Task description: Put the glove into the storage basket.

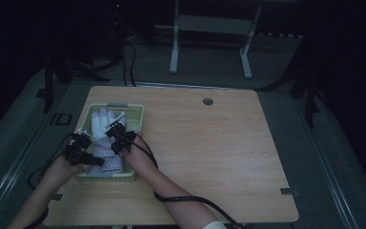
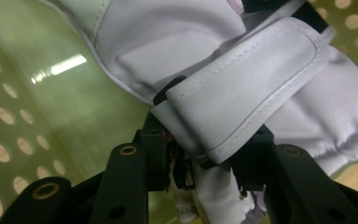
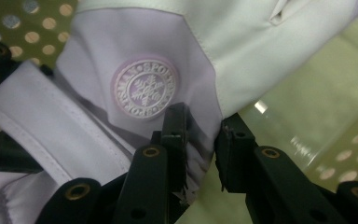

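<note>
The work in hand is the handling of a white and pale lilac glove [image 1: 104,143], which lies in a perforated green basket [image 1: 136,114] at the left of the wooden table [image 1: 209,143] in the high view, fingers toward the far end and cuff toward the person. The left gripper [image 1: 99,162] sits at the cuff end, at the lower left of the basket; the right gripper [image 1: 116,136] is over the middle of the glove. In the left gripper view the wrist strap [image 2: 247,98] of the glove passes between the two black jaws, which stand on either side of it; whether the pads press on the fabric cannot be told there. In the right gripper view a fold of fabric just below the round snowflake badge [image 3: 143,87] lies against the left-hand jaw, while a clear gap shows between the fabric and the other jaw, so this claw reads as released rather than clenched. The basket's smooth green wall shows behind the glove in both gripper views, and the glove appears to rest low inside the basket. Judgement: the glove is already placed in the basket, and what remains is chiefly letting go fully and withdrawing both grippers. No second glove can be made out on the table.
</note>
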Action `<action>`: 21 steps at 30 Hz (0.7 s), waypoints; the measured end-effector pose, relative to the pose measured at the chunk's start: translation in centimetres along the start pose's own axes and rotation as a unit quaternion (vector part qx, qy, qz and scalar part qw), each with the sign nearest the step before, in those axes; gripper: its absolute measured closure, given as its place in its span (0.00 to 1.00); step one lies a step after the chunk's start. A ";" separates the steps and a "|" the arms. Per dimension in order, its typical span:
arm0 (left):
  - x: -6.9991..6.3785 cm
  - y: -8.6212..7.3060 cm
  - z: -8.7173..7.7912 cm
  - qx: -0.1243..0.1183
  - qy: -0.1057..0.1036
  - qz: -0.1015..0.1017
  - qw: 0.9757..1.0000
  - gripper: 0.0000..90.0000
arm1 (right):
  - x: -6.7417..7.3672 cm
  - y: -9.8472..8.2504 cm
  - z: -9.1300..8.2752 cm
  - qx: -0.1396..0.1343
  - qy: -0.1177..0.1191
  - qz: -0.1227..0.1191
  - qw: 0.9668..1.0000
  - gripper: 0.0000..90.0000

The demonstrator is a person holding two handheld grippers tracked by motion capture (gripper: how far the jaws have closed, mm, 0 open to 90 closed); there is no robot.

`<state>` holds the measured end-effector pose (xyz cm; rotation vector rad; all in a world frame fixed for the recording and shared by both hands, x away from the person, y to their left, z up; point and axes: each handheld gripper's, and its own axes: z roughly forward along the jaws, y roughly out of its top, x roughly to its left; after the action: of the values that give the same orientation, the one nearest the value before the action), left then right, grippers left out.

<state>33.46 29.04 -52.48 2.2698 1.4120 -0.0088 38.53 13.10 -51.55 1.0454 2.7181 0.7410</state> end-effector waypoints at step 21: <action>-1.7 -0.9 -1.0 -0.071 0.059 -0.012 0.996 0.45 | -1.8 -0.1 -3.2 -0.059 0.020 0.004 0.998 0.64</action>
<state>31.71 28.28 -51.53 2.1663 1.4508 0.2138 38.89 10.55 -48.93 1.0274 2.6662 0.9223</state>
